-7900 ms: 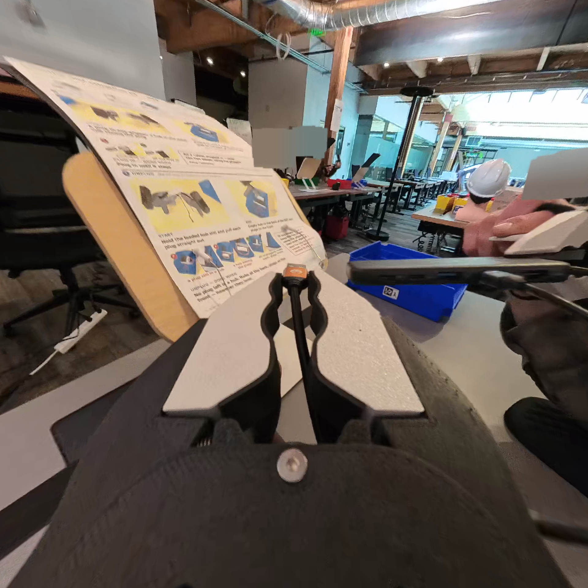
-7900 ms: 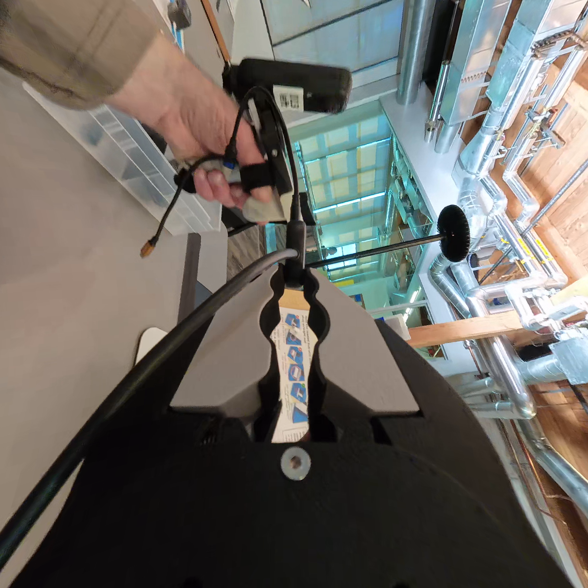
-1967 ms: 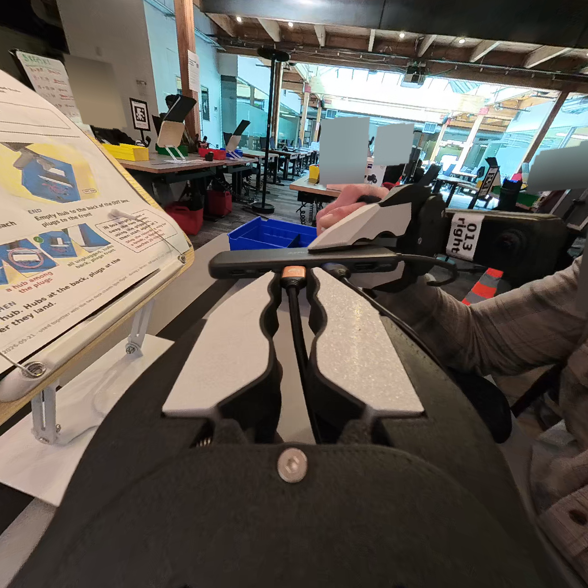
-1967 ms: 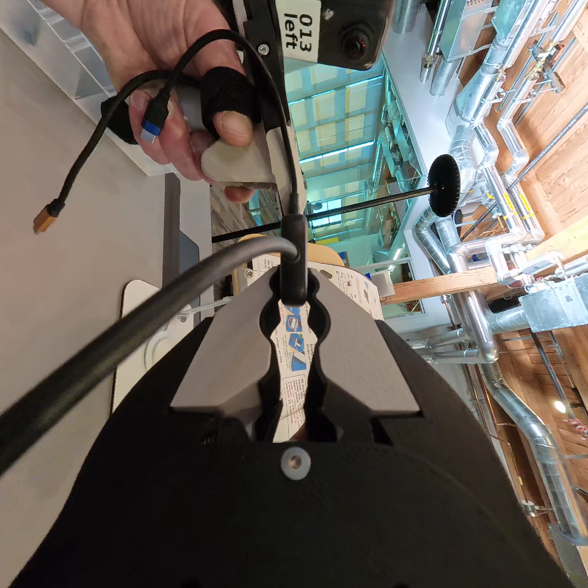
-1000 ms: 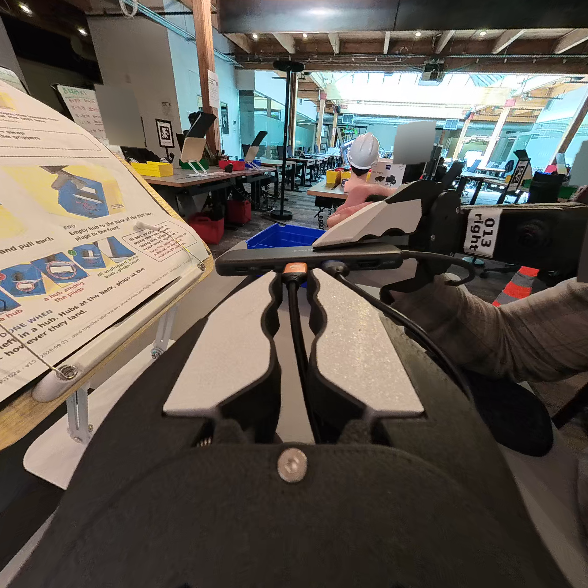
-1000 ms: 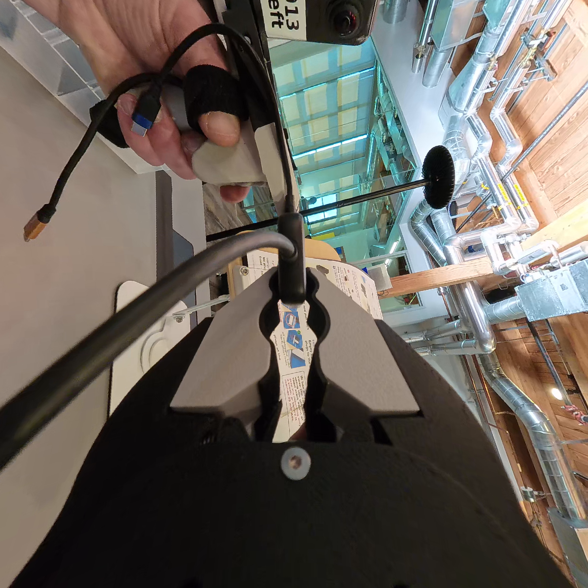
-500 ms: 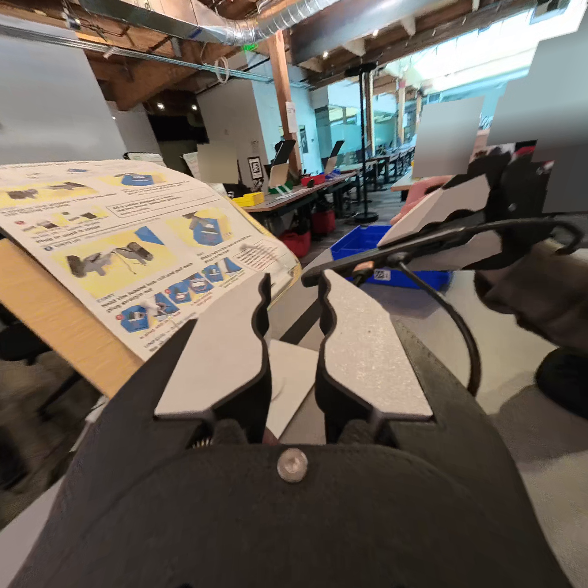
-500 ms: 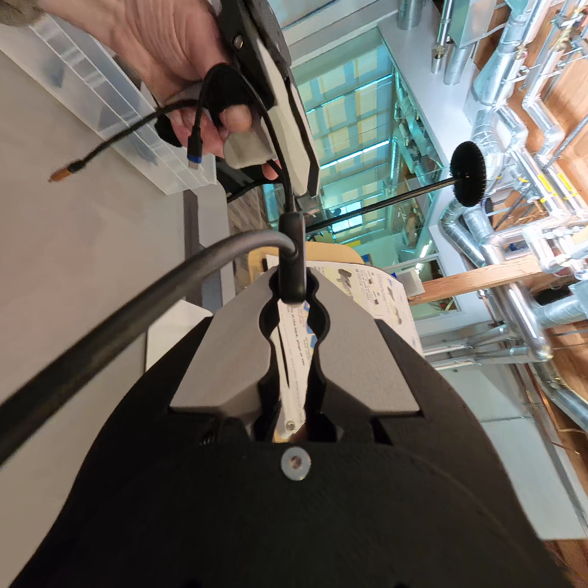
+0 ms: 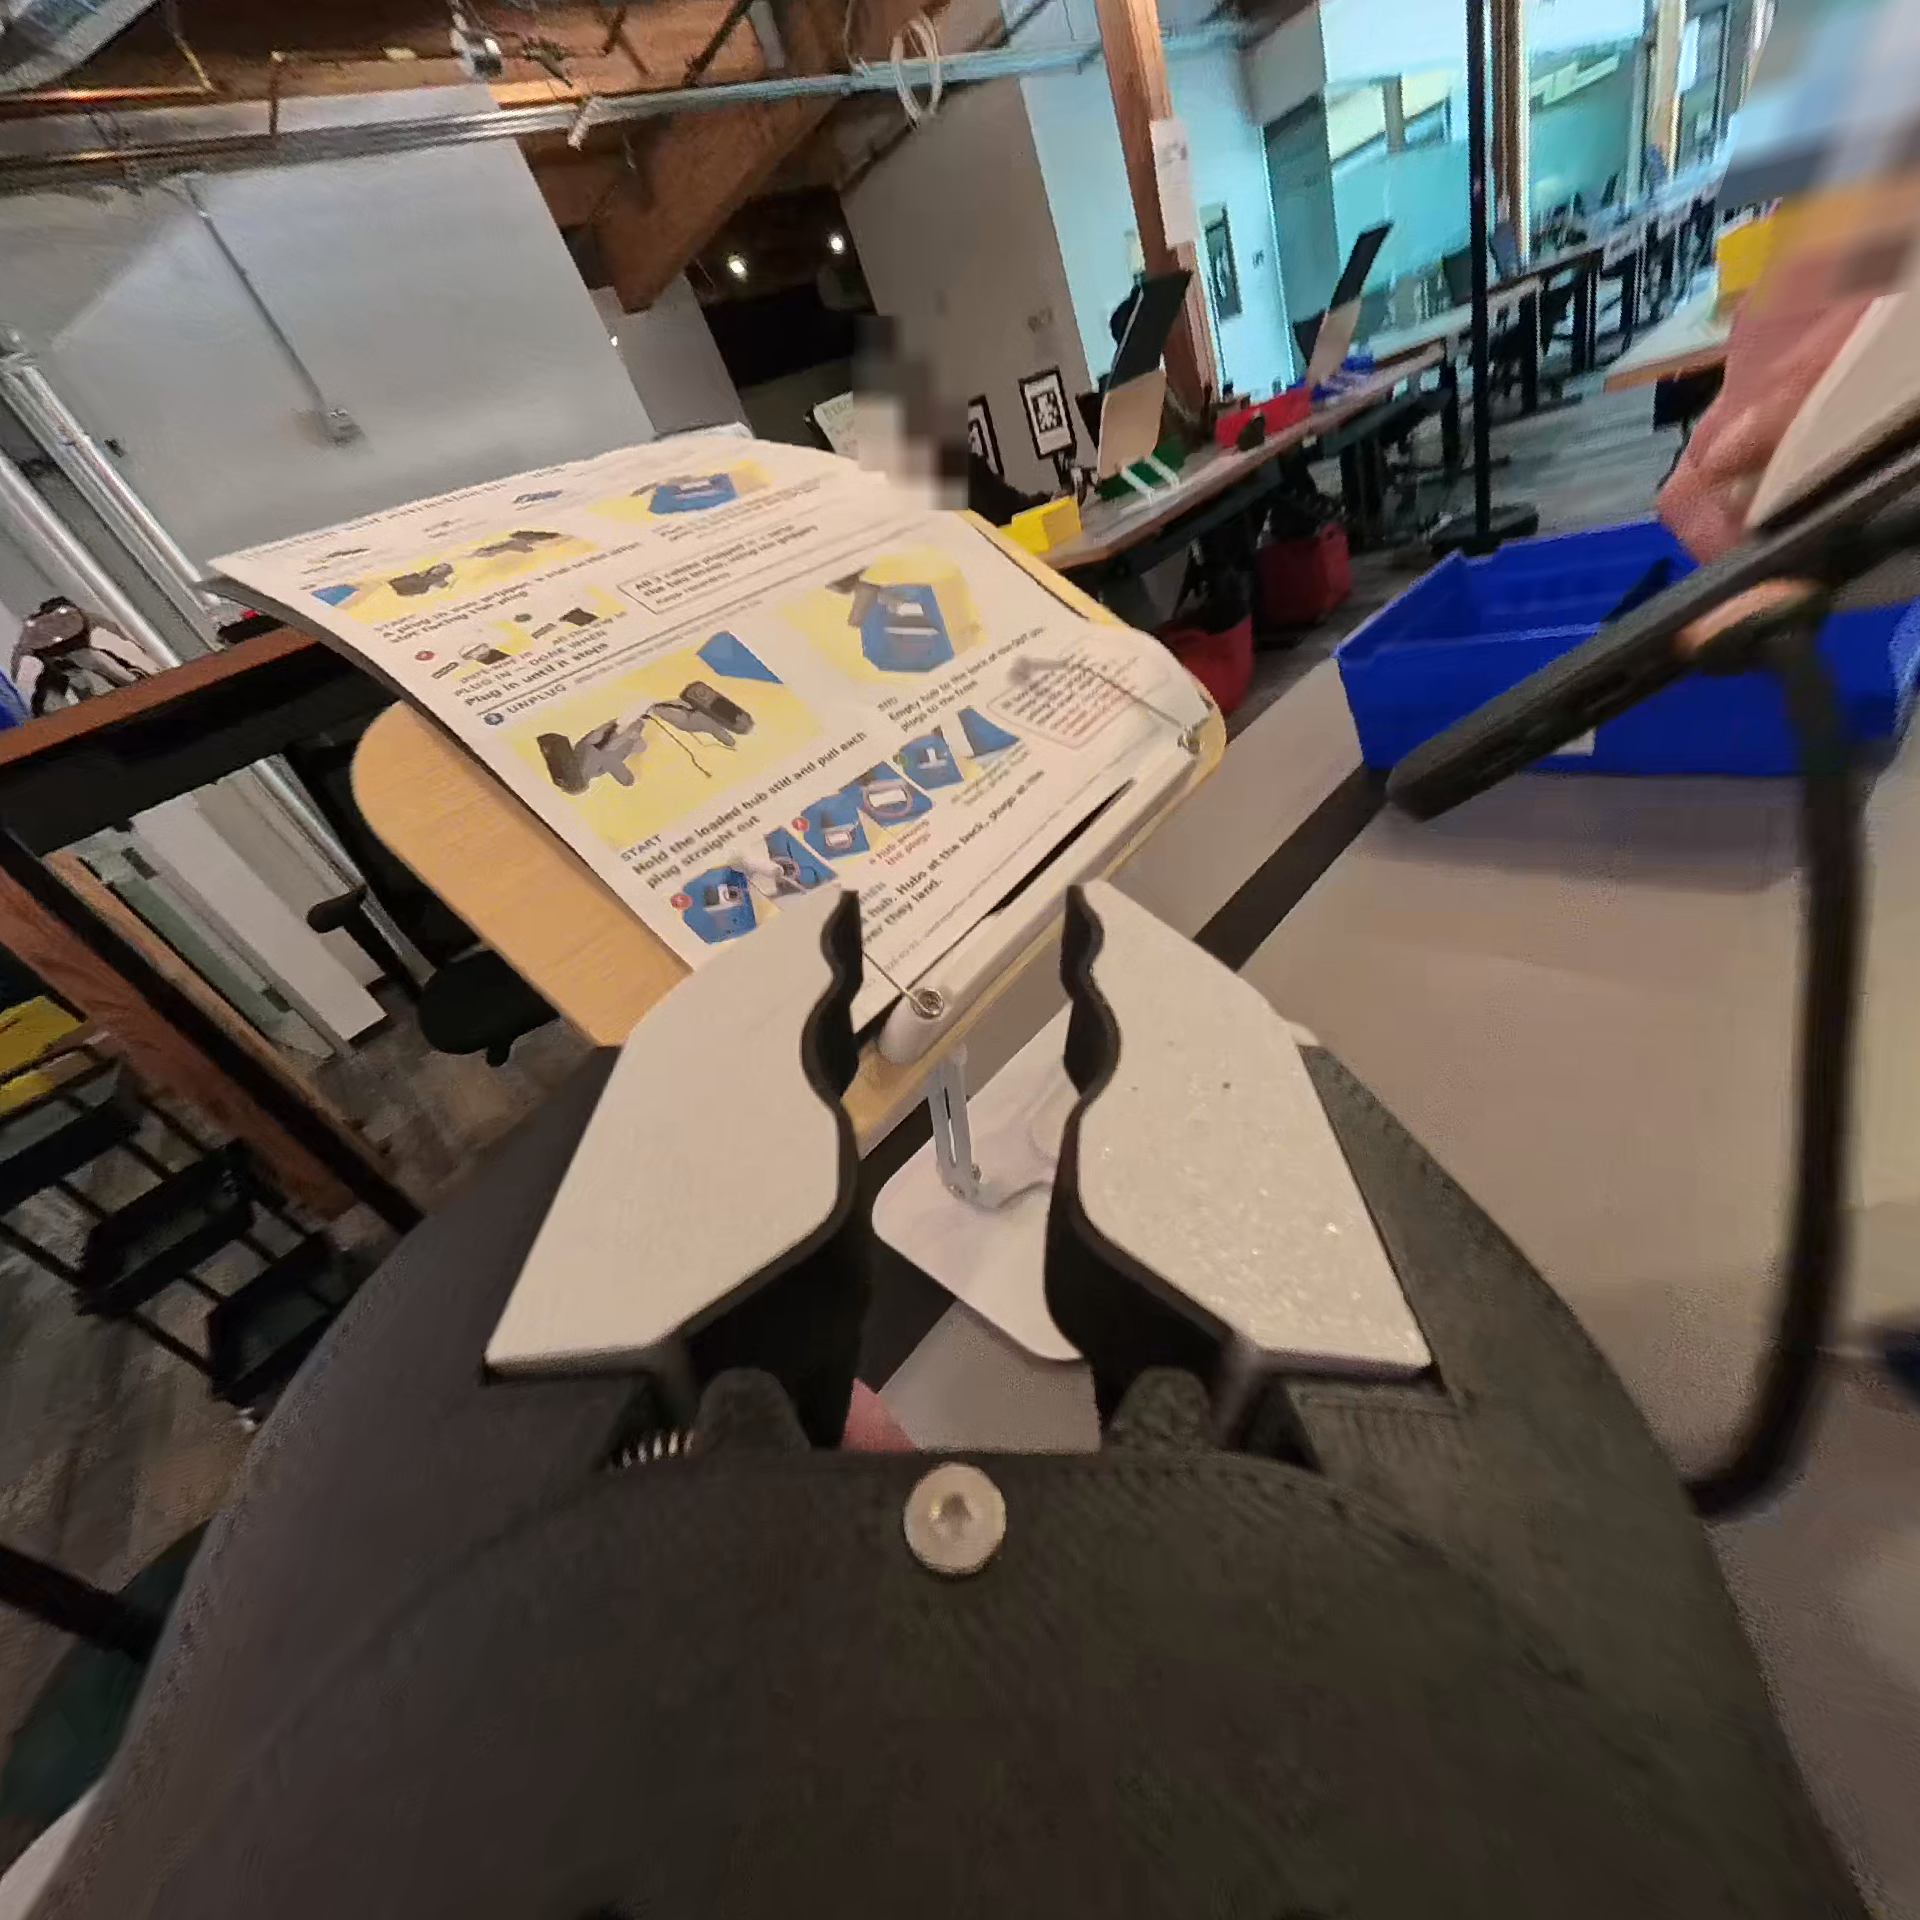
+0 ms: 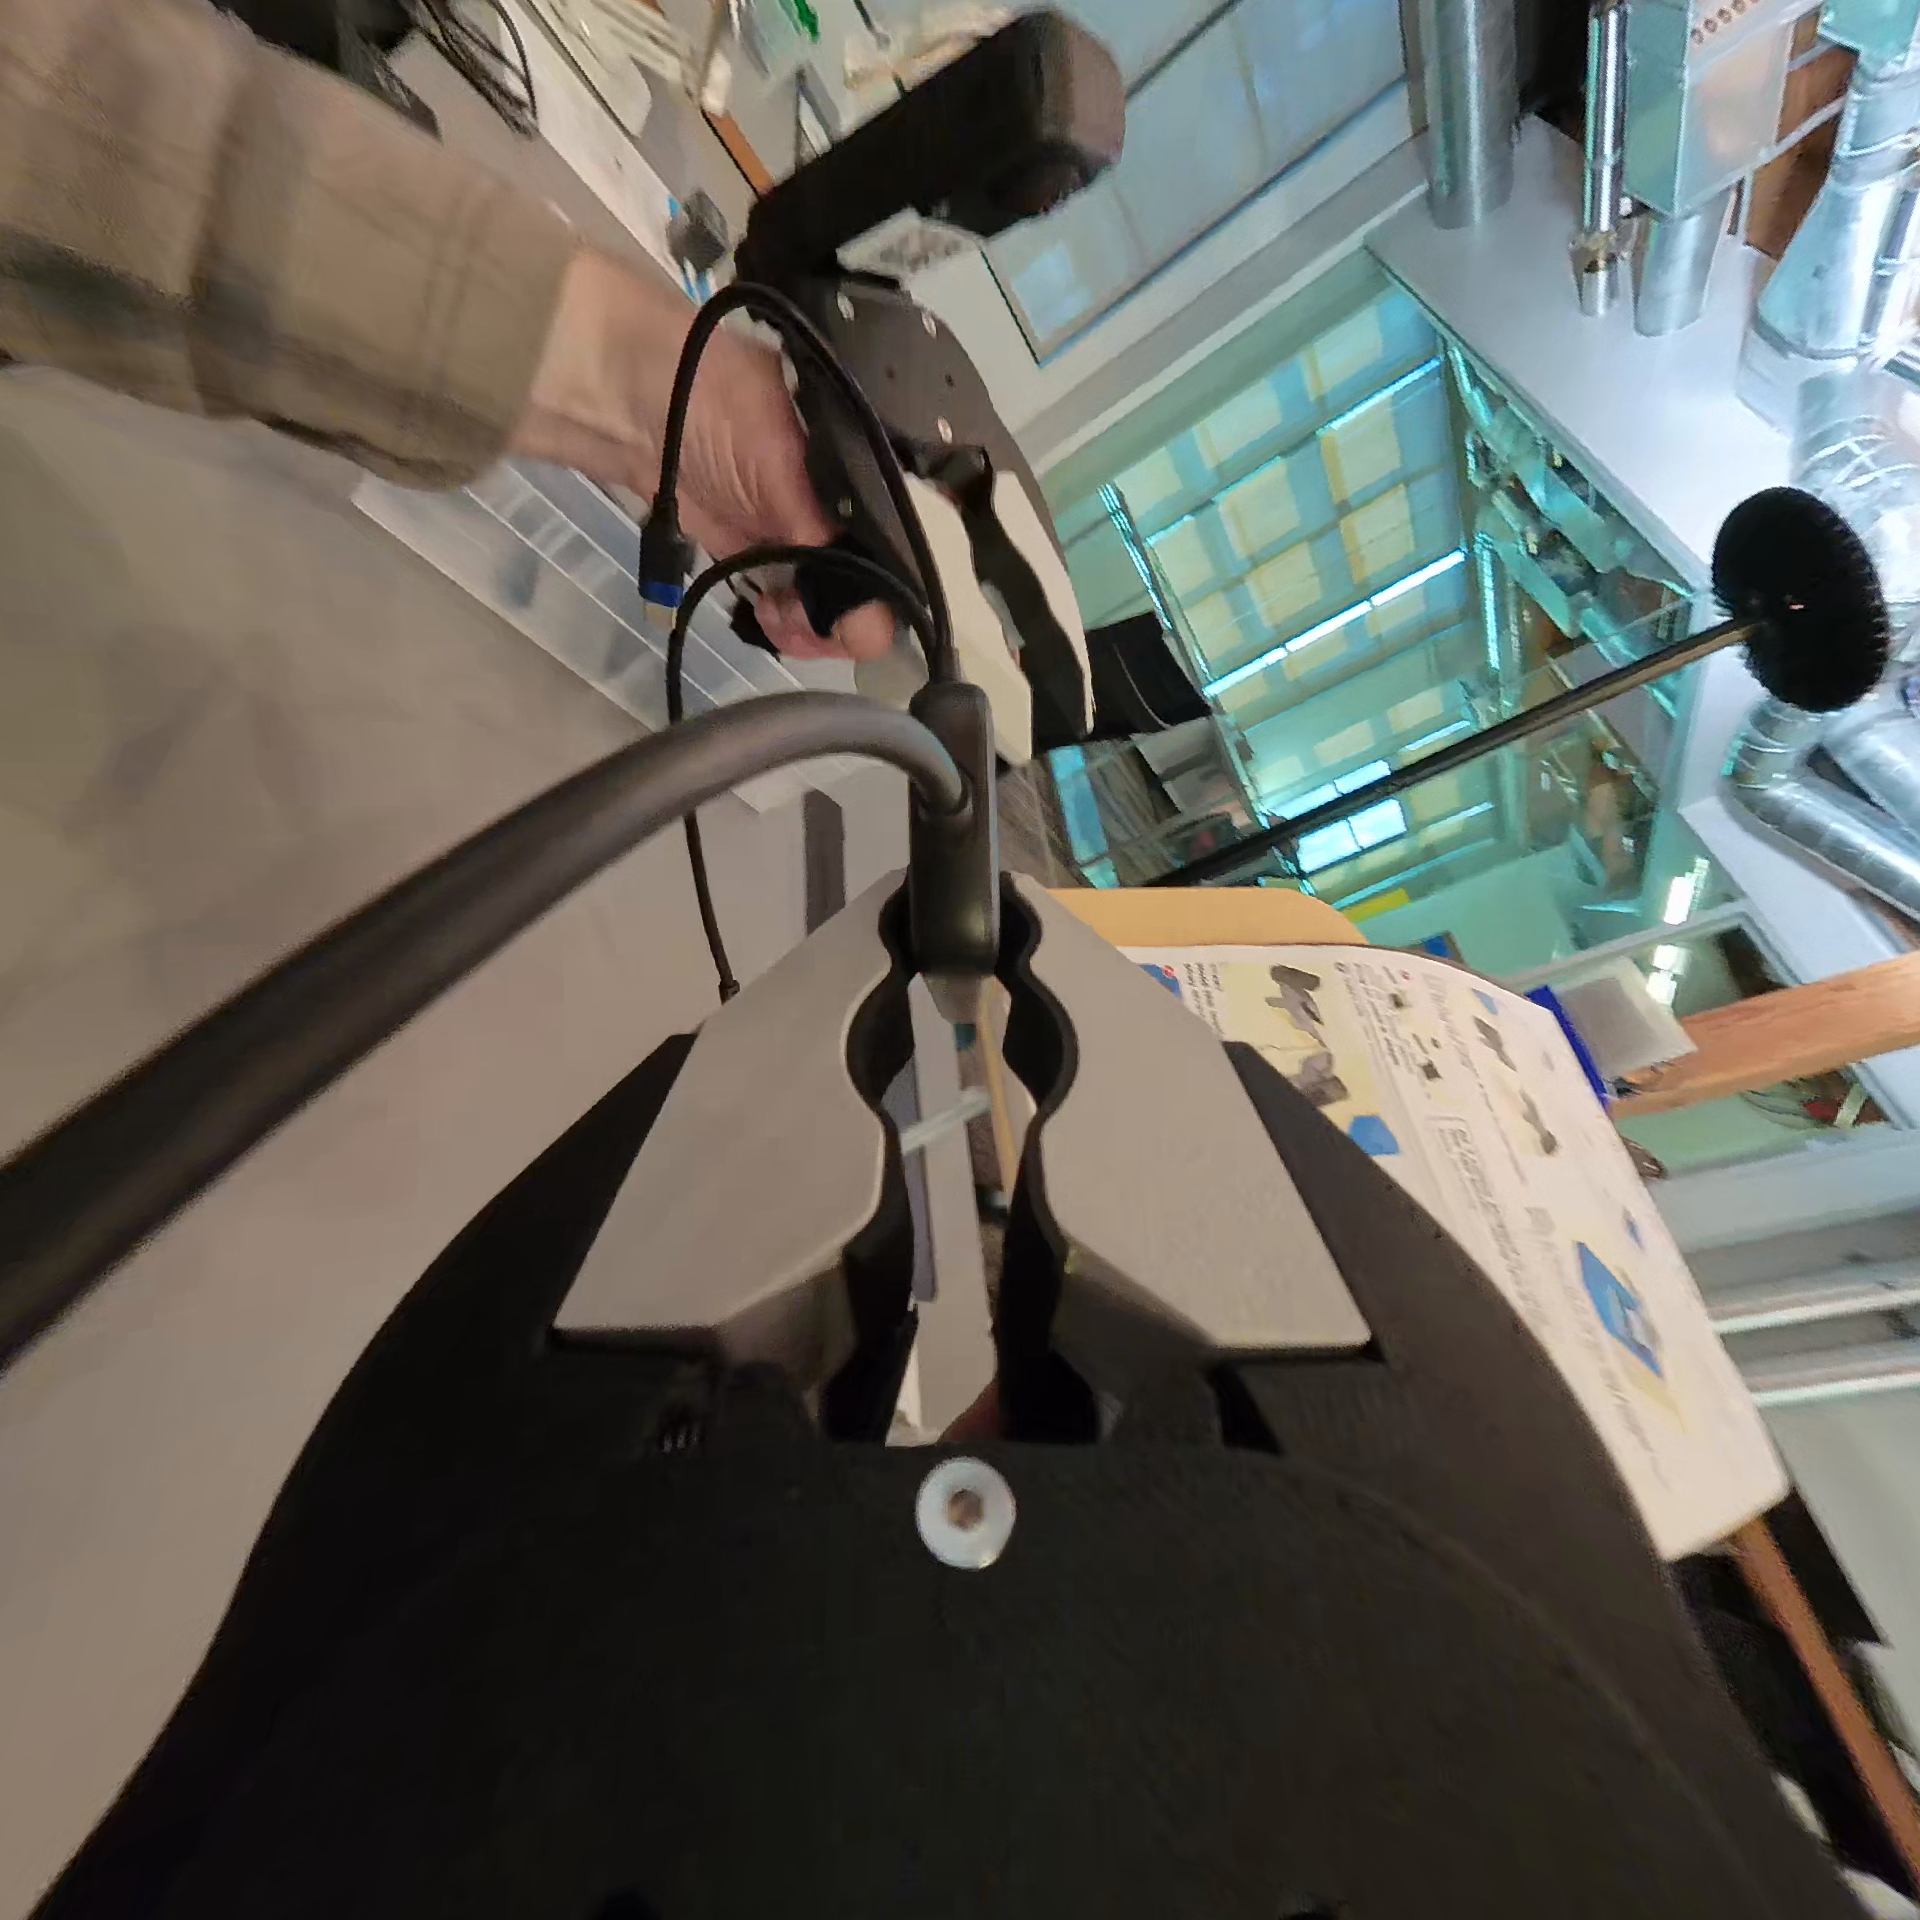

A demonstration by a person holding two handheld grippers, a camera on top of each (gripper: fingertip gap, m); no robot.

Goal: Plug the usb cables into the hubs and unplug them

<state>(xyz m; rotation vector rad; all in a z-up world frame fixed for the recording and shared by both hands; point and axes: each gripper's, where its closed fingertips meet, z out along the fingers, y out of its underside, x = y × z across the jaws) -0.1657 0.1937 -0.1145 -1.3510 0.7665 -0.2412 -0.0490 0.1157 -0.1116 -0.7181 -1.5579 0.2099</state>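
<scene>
In the left wrist view, the instruction sheet (image 9: 790, 717) on its tilted wooden stand (image 9: 488, 831) fills the left and middle, its lower edge just beyond the left gripper (image 9: 961, 925). That gripper's jaws stand spread with nothing between them. The white foot of the stand (image 9: 987, 1236) lies on the grey table (image 9: 1507, 987) right under the gap. To the right the table lies bare up to the blue bin (image 9: 1579, 665) near its far edge. At the far right the dark hub (image 9: 1621, 665) is held in the air, tilted, well apart from the left gripper, with a black cable (image 9: 1808, 1039) hanging from it in a loop.

The right wrist view is rolled sideways. It shows what the other cannot: the right gripper (image 10: 956, 914) pinches the hub (image 10: 951, 831) end-on between its tips, and the thick grey lead (image 10: 416, 914) sweeps off to the left. Beyond, a hand (image 10: 727, 457) holds the left gripper (image 10: 1013, 623) with its fingers apart; a blue-tipped plug (image 10: 660, 582) dangles loose beside that hand. A clear plastic tray (image 10: 582, 582) sits on the table behind.
</scene>
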